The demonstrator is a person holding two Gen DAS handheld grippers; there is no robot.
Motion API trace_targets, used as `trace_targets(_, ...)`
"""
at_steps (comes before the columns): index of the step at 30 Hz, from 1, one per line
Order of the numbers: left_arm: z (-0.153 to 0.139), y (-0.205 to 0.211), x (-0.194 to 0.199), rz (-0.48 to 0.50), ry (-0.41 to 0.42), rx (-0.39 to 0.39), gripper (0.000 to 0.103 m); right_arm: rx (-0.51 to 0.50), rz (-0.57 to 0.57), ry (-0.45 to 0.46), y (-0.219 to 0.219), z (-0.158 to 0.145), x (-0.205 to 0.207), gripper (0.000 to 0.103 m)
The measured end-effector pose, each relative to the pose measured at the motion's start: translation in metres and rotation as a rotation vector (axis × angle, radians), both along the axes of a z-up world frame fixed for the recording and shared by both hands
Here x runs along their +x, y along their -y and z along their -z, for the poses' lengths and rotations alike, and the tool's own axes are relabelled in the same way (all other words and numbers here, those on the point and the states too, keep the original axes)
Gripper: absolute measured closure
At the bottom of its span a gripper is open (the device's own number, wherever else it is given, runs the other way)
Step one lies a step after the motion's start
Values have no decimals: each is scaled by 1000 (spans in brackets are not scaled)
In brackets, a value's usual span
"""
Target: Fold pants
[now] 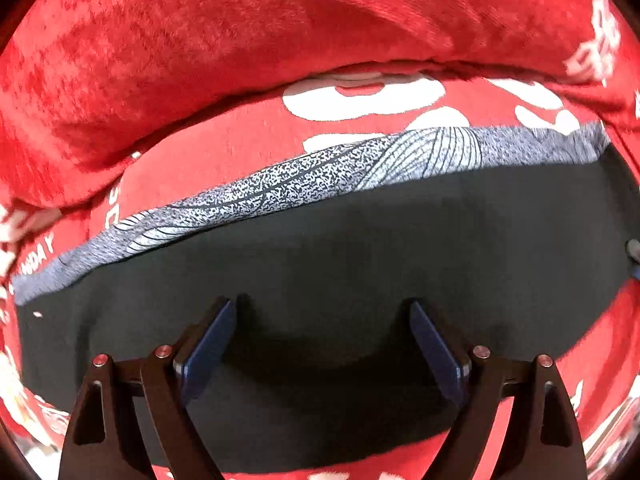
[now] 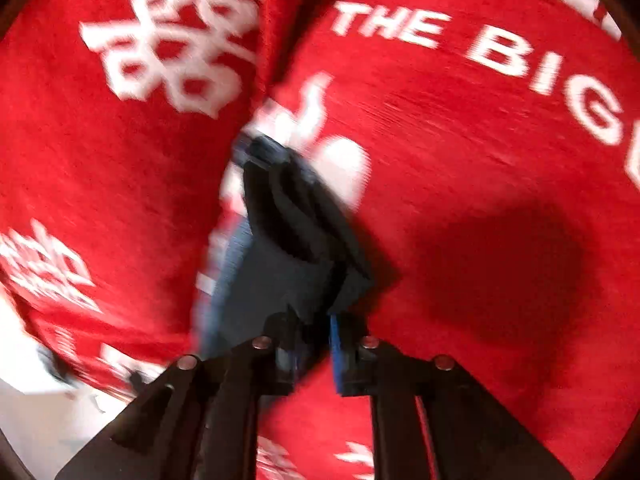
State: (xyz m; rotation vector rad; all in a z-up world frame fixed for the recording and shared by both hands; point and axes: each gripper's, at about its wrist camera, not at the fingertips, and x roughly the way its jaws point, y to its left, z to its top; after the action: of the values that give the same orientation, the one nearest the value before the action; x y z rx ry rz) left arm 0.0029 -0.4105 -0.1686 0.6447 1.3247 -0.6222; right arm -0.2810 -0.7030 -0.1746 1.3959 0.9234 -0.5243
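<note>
Right wrist, pants point(image 2: 280, 240) (blurred) seemingly between tool point(image 2: 312, 344)

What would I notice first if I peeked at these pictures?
The bright red blanket with white writing fills everything. Dark pants with a speckled grey band lie across it, under the wide-open left gripper. In the blurry right view, the right gripper has dark cloth bunched between its fingers.

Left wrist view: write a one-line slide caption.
Open left gripper poised over dark pants with a patterned grey waistband, on a red blanket.
</note>
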Motion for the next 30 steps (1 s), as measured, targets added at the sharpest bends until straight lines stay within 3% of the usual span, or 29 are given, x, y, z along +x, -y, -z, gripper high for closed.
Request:
trace_targets(1, -5, -1, 1, -1, 13, -6, 14, -8, 1, -69, 3, -1, -6, 77)
trace_targets(2, -12, -2, 4, -5, 31, -20, 14, -15, 22, -67, 5, -5, -11, 72)
trace_targets(5, -27, 1, 20, -32, 105, -32, 14, -193, 39, -157, 5, -50, -19, 72)
trace_targets(8, -17, 16, 35, -37, 134, 1, 14, -307, -141, -102, -6, -80, 19, 72)
trace_targets(12, 17, 25, 51, -131, 115, 46, 14, -384, -397, -160, -23, -56, 99, 72)
trace_targets(14, 22, 21, 62, -188, 125, 28, 2, -382, -435, -194, -22, -32, 122, 72)
trace_targets(16, 22, 19, 75, -208, 127, 12, 0, -416, -446, -220, -16, -13, 138, 78)
trace_targets(18, 19, 14, 87, -230, 130, 31, 0, -487, -417, -245, -5, -17, 140, 78)
trace_targets(22, -4, -17, 98, -207, 165, 38, 0, -428, -348, -248, -1, -37, 127, 70)
trace_targets(25, -16, -55, 91, -144, 197, 97, 0, -370, -374, -157, -27, -55, 120, 58)
trace_targets(26, -18, -67, 89, -136, 192, 109, 0, -335, -384, -128, -41, -57, 119, 54)
trace_targets(30, -22, -131, 87, -127, 155, 137, 0, -194, -460, -69, -131, -47, 130, 54)
